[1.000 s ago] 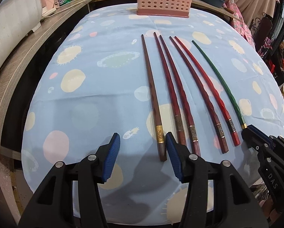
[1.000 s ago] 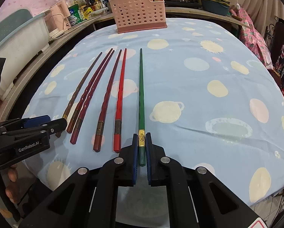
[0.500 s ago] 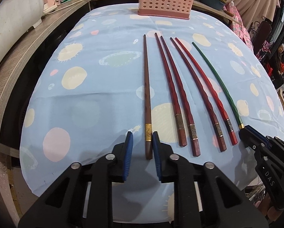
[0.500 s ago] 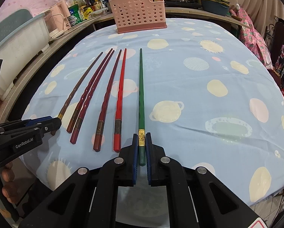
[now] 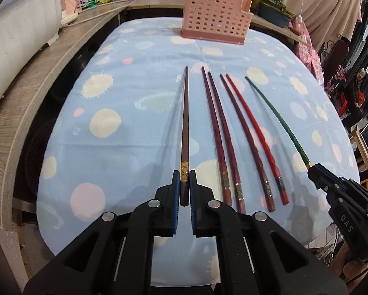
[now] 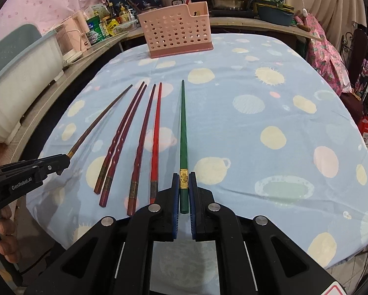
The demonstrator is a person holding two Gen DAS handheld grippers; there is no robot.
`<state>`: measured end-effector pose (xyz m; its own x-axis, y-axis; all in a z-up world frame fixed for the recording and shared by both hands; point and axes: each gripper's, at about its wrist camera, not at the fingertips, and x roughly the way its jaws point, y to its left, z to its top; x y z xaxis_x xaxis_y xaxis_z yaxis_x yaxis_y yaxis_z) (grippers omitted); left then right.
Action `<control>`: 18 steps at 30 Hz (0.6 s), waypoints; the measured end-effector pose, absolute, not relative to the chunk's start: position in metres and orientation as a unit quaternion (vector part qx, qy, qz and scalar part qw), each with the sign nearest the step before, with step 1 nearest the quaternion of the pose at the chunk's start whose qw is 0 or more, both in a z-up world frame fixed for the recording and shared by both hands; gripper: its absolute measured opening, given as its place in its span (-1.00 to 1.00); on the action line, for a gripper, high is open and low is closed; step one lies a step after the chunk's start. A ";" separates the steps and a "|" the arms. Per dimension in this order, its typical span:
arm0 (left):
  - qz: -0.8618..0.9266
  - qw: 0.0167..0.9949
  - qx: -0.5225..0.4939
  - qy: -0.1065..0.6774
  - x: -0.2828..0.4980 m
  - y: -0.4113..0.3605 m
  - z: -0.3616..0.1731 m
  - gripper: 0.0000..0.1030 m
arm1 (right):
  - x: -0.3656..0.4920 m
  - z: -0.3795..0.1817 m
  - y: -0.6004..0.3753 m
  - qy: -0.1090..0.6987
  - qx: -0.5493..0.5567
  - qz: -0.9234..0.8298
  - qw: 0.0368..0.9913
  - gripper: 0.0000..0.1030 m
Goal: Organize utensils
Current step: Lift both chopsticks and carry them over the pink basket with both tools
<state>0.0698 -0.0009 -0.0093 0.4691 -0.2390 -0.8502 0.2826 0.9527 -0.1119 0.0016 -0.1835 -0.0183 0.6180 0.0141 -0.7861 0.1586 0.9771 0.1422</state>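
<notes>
Six long chopsticks lie side by side on the blue spotted tablecloth (image 5: 115,162). My left gripper (image 5: 184,179) has its jaws closing tight on the thick end of the brown chopstick (image 5: 185,123), the leftmost one, and the blue pads press on it just behind its gold band. That end hangs slightly above the cloth. My right gripper (image 6: 184,179) is shut on the thick end of the green chopstick (image 6: 183,127), the rightmost one. Several red and maroon chopsticks (image 6: 155,147) rest between the two. The pink perforated utensil basket (image 5: 214,21) stands at the table's far edge.
A wooden counter (image 5: 36,78) curves along the left with a white tub, bottles and pots on it. Pots and a blue dish stand behind the basket (image 6: 175,34). Clothing hangs at the right. Fingers of a hand (image 6: 5,223) hold the left gripper's handle.
The left jaws came together on the brown chopstick's thick end, and that end rose a little off the cloth. The right gripper kept still, shut on the green chopstick.
</notes>
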 end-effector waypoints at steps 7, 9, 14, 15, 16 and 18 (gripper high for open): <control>-0.154 0.876 0.004 0.457 0.081 0.004 0.035 -0.86 | 0.015 0.028 -0.203 0.388 0.108 -0.051 0.914 -0.87; -0.154 0.881 0.000 0.447 0.085 0.004 0.047 -0.86 | 0.020 0.041 -0.208 0.373 0.113 -0.053 0.919 -0.87; -0.154 0.893 -0.006 0.423 0.100 0.002 0.074 -0.86 | 0.034 0.072 -0.221 0.337 0.123 -0.053 0.932 -0.87; -0.154 0.895 -0.007 0.418 0.105 0.001 0.079 -0.86 | 0.037 0.079 -0.224 0.330 0.128 -0.051 0.934 -0.87; -0.153 0.897 -0.009 0.414 0.109 0.001 0.084 -0.86 | 0.041 0.086 -0.227 0.322 0.131 -0.049 0.936 -0.87; -0.154 0.900 -0.012 0.408 0.117 0.000 0.092 -0.86 | 0.049 0.097 -0.231 0.308 0.131 -0.048 0.941 -0.87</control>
<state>0.1173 -0.0002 0.0920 0.6189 -0.2871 -0.7311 0.2669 0.9523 -0.1480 0.0488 -0.2308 0.0973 0.8050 -0.0104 -0.5931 0.1722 0.9609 0.2169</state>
